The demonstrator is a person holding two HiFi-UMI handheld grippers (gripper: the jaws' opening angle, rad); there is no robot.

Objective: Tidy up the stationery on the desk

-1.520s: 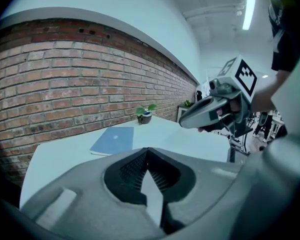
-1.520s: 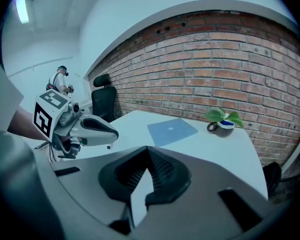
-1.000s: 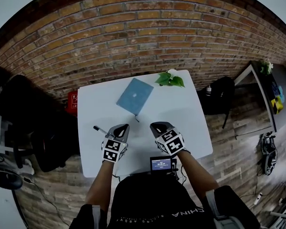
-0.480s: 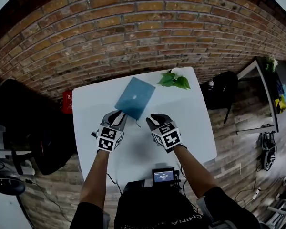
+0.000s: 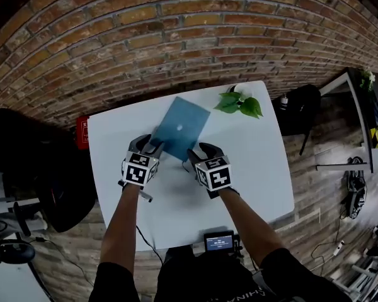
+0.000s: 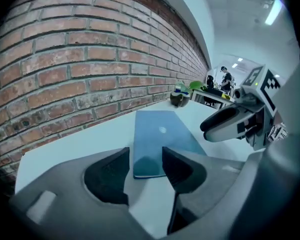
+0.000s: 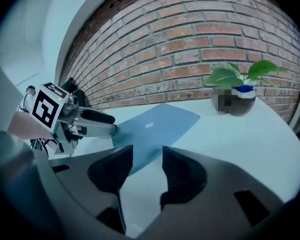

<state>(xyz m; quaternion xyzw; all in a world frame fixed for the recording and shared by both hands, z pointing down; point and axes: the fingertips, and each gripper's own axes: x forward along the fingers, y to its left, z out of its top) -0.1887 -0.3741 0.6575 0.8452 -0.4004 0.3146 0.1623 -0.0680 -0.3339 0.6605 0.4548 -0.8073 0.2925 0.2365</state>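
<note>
Blue notebook lies closed and flat on the white counter, set at a slant, its far corner near a potted plant. Left hand-held gripper and right hand-held gripper sit low at the notebook's near edge, each with its jaws a narrow gap apart and nothing clamped between them. Pen lies on the counter under the left wrist.
</note>
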